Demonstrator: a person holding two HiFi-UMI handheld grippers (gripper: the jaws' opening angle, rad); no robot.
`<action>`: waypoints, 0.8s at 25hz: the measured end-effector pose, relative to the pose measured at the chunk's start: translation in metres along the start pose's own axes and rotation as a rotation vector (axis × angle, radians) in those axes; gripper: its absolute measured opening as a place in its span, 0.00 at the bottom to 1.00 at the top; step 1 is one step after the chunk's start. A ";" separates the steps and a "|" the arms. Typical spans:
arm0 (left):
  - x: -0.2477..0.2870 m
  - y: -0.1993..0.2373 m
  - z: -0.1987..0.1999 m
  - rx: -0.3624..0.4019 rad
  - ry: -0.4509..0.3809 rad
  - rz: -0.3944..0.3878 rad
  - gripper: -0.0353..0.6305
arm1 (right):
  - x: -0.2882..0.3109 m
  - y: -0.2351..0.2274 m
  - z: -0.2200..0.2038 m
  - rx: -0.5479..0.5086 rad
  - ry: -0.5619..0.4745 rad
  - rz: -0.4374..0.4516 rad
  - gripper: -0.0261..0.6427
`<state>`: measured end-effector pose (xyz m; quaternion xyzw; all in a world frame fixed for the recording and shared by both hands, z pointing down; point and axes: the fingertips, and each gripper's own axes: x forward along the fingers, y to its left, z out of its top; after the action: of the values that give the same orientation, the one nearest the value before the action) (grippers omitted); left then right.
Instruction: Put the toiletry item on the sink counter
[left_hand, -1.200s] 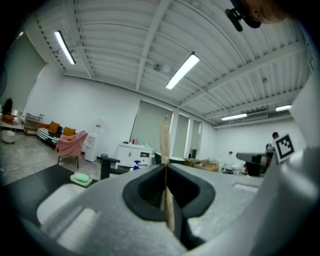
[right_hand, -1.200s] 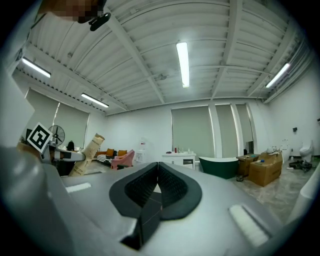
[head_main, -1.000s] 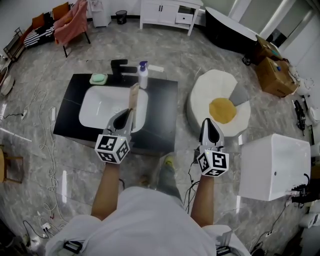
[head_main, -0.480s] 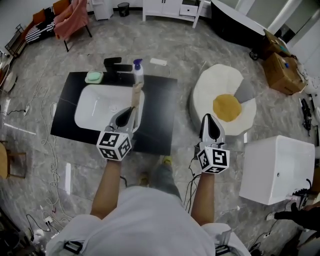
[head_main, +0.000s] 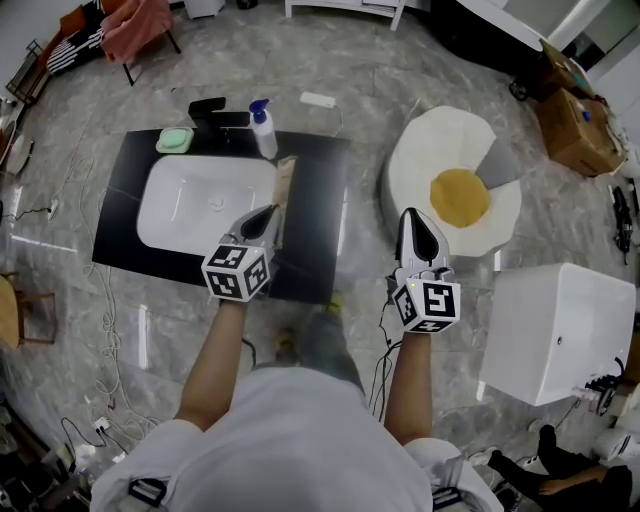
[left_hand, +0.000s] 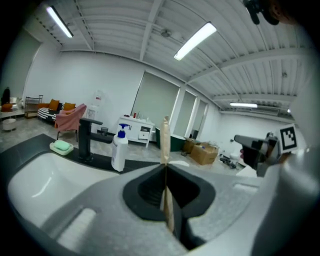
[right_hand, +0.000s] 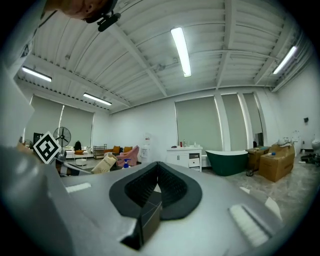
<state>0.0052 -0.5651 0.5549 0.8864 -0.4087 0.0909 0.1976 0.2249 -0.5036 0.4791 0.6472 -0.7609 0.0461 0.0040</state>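
At the far left of the black sink counter, a green soap sits beside the black faucet. The white basin lies in front of them, and a pump bottle stands at the back edge just right of the faucet.

Next comes the left gripper, its jaws pinched tight on the toiletry item. This is a flat tan sachet, which the left gripper view shows edge-on, sticking out past the closed jaws. In the head view the sachet lies over the basin's right rim and the bare dark strip beside it. Its height above the surface cannot be told.

The step in hand looks like the set-down. To do it well, the person should probably carry the sachet a little rightward, so that all of it is over the bare strip, clear of the basin's slope and short of the pump bottle. The gripper can then tip so the flat face meets the counter, lower until the sachet rests, and only then part its jaws. Released on edge, so thin a packet would likely topple, perhaps into the basin.

Further right, off the counter, the right gripper hangs over the floor near the egg-shaped rug, its jaws together on nothing. It seems to have no part in this step.
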 end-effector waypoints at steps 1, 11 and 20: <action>0.005 0.000 -0.006 -0.005 0.016 0.002 0.06 | 0.002 -0.003 -0.003 0.006 0.002 0.000 0.04; 0.064 0.016 -0.070 -0.049 0.173 0.050 0.06 | 0.030 -0.039 -0.046 0.076 0.043 -0.002 0.04; 0.102 0.030 -0.117 -0.091 0.274 0.078 0.06 | 0.057 -0.054 -0.081 0.093 0.091 0.009 0.04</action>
<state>0.0487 -0.6040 0.7020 0.8392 -0.4158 0.2002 0.2878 0.2644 -0.5624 0.5668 0.6404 -0.7600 0.1107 0.0080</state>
